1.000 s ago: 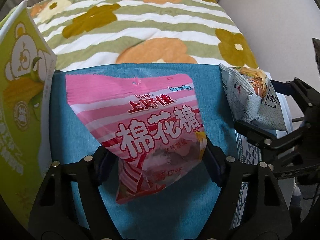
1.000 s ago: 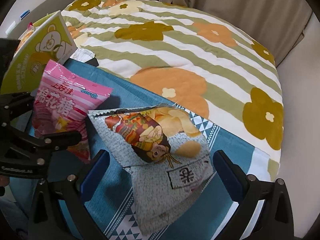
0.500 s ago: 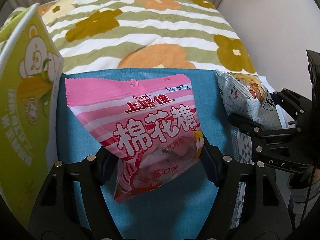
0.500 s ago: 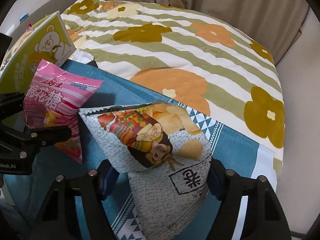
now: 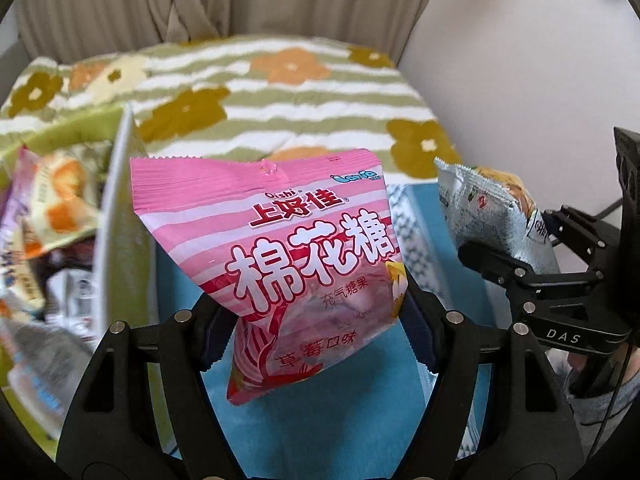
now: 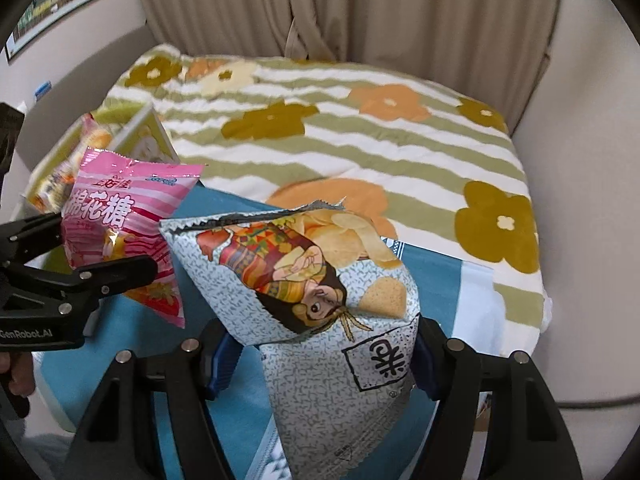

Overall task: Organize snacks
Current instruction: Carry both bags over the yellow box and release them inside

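Note:
My left gripper (image 5: 312, 320) is shut on a pink marshmallow bag (image 5: 288, 248) and holds it in the air above the blue cloth (image 5: 320, 420). The bag also shows in the right wrist view (image 6: 120, 224). My right gripper (image 6: 320, 352) is shut on a grey chip bag (image 6: 320, 320) with a cartoon figure, also lifted; it shows at the right in the left wrist view (image 5: 492, 216). A green-and-white box (image 5: 116, 220) at the left holds several snack packets (image 5: 52, 216).
A flowered, striped blanket (image 6: 360, 128) covers the bed beyond the cloth. Curtains (image 6: 360, 8) hang at the back. A pale wall (image 5: 520, 60) is on the right. The box's open top (image 6: 136, 136) is just left of the pink bag.
Both grippers have risen with their bags and tilted up, so the curtains now show. The open box with its packets has come into view at the left.

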Demonstrator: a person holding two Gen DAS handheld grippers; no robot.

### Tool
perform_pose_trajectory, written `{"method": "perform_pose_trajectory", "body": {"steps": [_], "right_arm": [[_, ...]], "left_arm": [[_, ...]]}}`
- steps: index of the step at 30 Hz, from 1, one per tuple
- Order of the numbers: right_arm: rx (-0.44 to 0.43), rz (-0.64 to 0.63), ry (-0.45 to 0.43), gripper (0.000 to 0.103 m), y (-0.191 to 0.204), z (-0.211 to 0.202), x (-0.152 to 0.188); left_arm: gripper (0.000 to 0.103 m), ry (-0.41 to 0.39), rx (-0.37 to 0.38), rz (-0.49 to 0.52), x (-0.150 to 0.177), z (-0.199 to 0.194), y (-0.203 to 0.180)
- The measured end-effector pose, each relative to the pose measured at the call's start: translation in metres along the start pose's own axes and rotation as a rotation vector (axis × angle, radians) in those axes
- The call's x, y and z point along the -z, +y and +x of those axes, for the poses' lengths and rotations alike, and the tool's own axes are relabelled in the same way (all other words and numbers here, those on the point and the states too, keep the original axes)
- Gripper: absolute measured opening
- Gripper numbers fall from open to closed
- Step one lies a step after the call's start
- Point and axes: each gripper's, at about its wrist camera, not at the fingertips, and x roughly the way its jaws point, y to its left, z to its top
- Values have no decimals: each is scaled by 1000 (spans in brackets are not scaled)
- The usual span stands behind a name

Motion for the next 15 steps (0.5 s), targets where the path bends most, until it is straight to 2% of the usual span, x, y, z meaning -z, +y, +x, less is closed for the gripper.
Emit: {"method": "perform_pose_trajectory", "body": {"steps": [6,10,15], "right_arm": [[-9,33,-77,66,30,-62,2],[-51,15,-139,66,63,-97,-4],[-97,-25,-187,66,104,-119,-15]], "left_arm": [[70,-100,-3,12,8,-77,5],[70,-142,-47,-4,14,-125,23],[70,-177,-115,-39,24,-165,56]]}}
